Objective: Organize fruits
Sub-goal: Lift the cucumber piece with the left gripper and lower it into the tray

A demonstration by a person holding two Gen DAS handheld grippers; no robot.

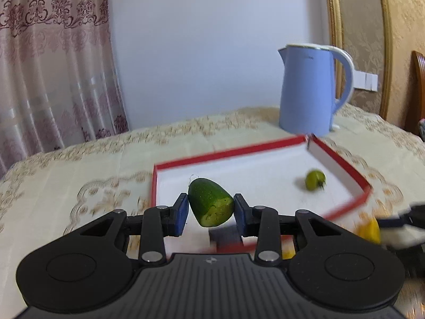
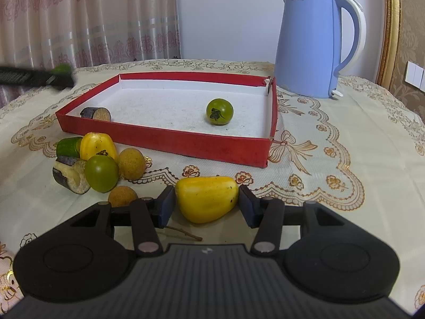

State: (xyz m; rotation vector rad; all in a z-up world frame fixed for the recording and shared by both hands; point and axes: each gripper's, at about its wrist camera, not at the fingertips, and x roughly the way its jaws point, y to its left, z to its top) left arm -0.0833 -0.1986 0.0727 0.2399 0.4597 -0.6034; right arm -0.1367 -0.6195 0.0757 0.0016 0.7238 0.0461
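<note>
tray (image 2: 170, 139): red matt card, white rough liner | kettle (image 2: 308, 47): glossy blue plastic | tablecloth (image 2: 332, 186): embroidered cream cloth | gripper bodies: matt blk plastic

A dark green cucumber piece (image 1: 209, 202) with a paler green cut face sits between the blue pads of the black left claw (image 1: 211, 211). The black right claw (image 2: 207, 206) has a bright yellow pepper piece (image 2: 205, 198) between its dark blue pads. Beyond it, a red tray (image 2: 170, 138) with a speckled white inside holds a green tomato (image 2: 220, 111). Cream surface (image 2: 332, 186) cloth with gold floral scrolls; pale blue kettle (image 2: 308, 47); pink curtain (image 2: 87, 18) patterned in maroon
</note>
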